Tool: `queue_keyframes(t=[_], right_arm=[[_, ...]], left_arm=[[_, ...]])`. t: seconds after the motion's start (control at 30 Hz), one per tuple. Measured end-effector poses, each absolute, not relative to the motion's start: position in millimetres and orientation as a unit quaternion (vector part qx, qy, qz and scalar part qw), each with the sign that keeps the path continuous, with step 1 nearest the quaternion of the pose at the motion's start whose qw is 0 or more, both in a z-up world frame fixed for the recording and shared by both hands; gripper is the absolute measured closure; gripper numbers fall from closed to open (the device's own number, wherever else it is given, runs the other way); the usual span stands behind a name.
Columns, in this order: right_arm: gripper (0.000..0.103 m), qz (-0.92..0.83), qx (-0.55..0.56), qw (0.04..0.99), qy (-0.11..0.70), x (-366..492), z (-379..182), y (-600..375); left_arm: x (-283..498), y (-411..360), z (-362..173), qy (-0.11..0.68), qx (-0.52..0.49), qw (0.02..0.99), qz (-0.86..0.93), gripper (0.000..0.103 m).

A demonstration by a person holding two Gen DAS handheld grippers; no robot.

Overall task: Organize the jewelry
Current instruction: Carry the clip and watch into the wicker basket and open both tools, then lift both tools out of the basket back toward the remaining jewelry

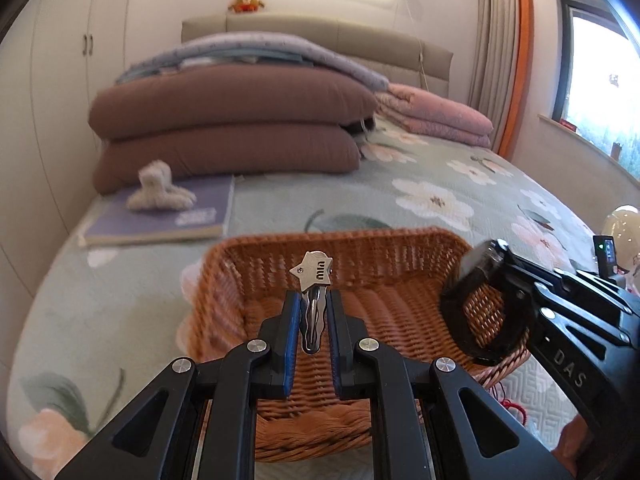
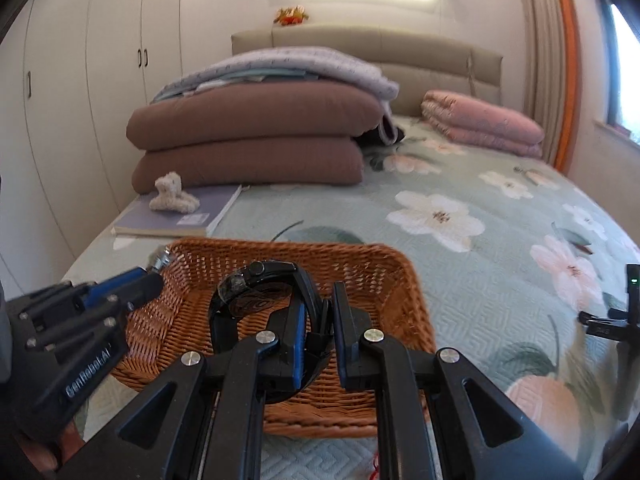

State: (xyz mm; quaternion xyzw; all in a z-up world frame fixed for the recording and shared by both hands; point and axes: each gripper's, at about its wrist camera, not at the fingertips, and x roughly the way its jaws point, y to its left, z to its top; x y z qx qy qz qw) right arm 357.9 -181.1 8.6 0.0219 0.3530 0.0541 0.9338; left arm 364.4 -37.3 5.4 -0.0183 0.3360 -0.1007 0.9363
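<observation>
Left wrist – hair clip (image 1: 313, 300) half hidden by pads (image 1: 293, 320).

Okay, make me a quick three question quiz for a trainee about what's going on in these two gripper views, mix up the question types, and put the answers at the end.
1. Multiple choice: What does the left hand-held gripper hold?
A. a red bracelet
B. a silver hair clip with a star end
C. a ring

2. True or false: The right hand-held gripper grips a black watch above the wicker basket.

3. Fill in the blank: The basket sits on a bed with a ______-patterned cover.

Key
1. B: the hair clip is pinched between the fingers, star end up.
2. True: the fingers close on the strap, over the basket's inside.
3. Flower.
</observation>
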Motion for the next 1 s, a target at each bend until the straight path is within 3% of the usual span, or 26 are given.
queue_keyframes(t=[0.33, 0.7, 0.77, 0.87, 1.0], right_arm=[[0.089, 0.08, 0.05, 0.886, 0.453, 394.5, -36.3, -181.1], [0.088, 0.076, 0.053, 0.871, 0.483, 403.0, -51.5, -179.8], [0.08, 0.079, 0.063, 0.869, 0.484, 403.2, -51.8, -181.3], [0.078, 0.081, 0.074, 0.876, 0.47, 399.6, -46.3, -186.8], [0.078, 0.086, 0.078, 0.892, 0.436, 386.4, -25.8, -193.1]], left_arm=[[392.0, -45.1, -31.7, 0.407, -0.04, 0.907, -0.099, 0.09], [394.4, -49.6, -44.6, 0.419, -0.037, 0.902, -0.1, 0.089], [391.1, -50.7, -43.4, 0.413, -0.036, 0.905, -0.099, 0.083], [385.8, -48.7, -40.7, 0.404, -0.041, 0.907, -0.11, 0.071], [368.5, -40.2, -24.2, 0.376, -0.057, 0.916, -0.125, 0.067]])
